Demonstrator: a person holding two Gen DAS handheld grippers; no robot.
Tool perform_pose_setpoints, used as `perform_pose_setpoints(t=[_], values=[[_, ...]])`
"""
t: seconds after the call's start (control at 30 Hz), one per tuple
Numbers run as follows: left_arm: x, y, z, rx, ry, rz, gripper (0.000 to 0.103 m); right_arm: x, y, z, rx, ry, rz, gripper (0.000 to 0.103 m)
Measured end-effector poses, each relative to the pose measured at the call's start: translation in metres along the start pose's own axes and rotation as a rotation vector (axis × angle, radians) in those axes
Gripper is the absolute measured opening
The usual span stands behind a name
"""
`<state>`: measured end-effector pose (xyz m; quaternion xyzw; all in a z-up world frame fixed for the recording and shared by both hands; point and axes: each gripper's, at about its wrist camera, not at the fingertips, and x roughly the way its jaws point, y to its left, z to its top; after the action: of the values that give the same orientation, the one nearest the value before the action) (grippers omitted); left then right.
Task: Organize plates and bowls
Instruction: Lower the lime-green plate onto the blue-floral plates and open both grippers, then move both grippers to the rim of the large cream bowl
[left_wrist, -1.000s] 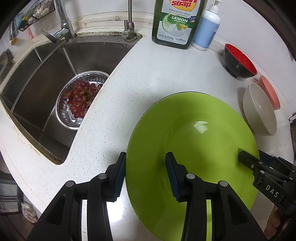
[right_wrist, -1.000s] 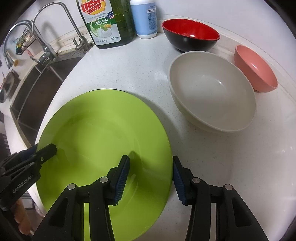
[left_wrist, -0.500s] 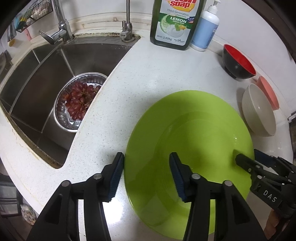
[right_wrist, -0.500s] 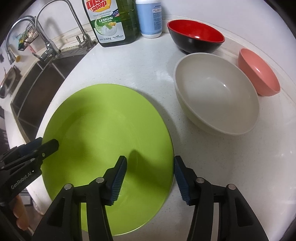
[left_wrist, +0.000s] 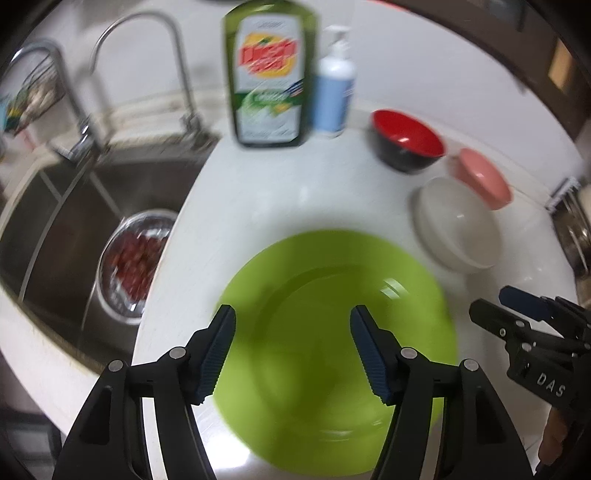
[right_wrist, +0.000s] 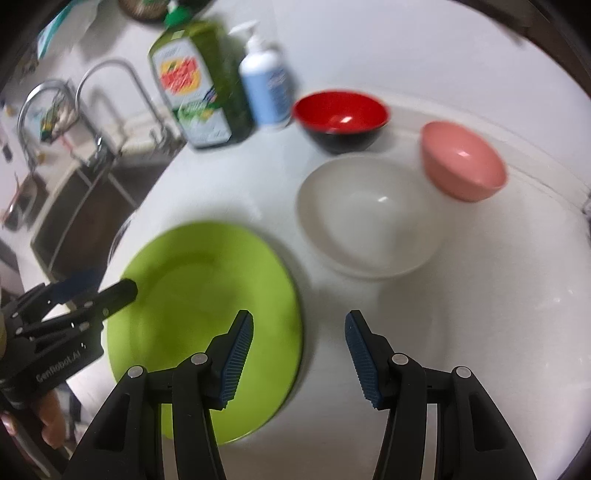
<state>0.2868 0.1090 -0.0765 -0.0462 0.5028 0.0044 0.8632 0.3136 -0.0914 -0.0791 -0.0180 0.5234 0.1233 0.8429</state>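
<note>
Both claws are wide apart right now and holding nothing. My left claw (left_wrist: 291, 350) hangs over the green plate (left_wrist: 332, 332), and my right claw (right_wrist: 299, 354) sits above the plate's right edge with one finger over the green and the other over bare desk (right_wrist: 461, 295). The plate lies flat on the desk close to the front edge, right next to the sink (left_wrist: 74, 206).

What worries me: that plate looks thin and flat against the surface, so if I come in too shallow I'll probably just shove it instead of getting under the rim, and a shove to the left sends it toward the sink, where a strainer of grapes (left_wrist: 136, 258) sits. A shove forward takes it off the desk.

The white bowl (right_wrist: 369, 218) is just beside the plate, with the pink bowl (right_wrist: 461, 162) and red-and-black bowl (right_wrist: 341, 118) near it, so swinging wide could knock them together. The soap bottle (right_wrist: 195, 85) and pump bottle (right_wrist: 266, 85) behind look tippable too. Both views are blurry, so my aim is a bit iffy.
</note>
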Motion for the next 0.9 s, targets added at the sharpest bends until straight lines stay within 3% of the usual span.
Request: perform_pose_setpoints(t=[0.43, 0.9], values=[[-0.003, -0.063, 0.049, 0.167, -0.08, -0.078, 0.067, -0.034, -0.057, 0.017, 0.15, -0.128, -0.083, 0.053], [0.038, -0.103, 0.079, 0.247, -0.04, -0.122, 0.067, -0.004, -0.094, 0.031, 0.249, -0.094, -0.098, 0.053]])
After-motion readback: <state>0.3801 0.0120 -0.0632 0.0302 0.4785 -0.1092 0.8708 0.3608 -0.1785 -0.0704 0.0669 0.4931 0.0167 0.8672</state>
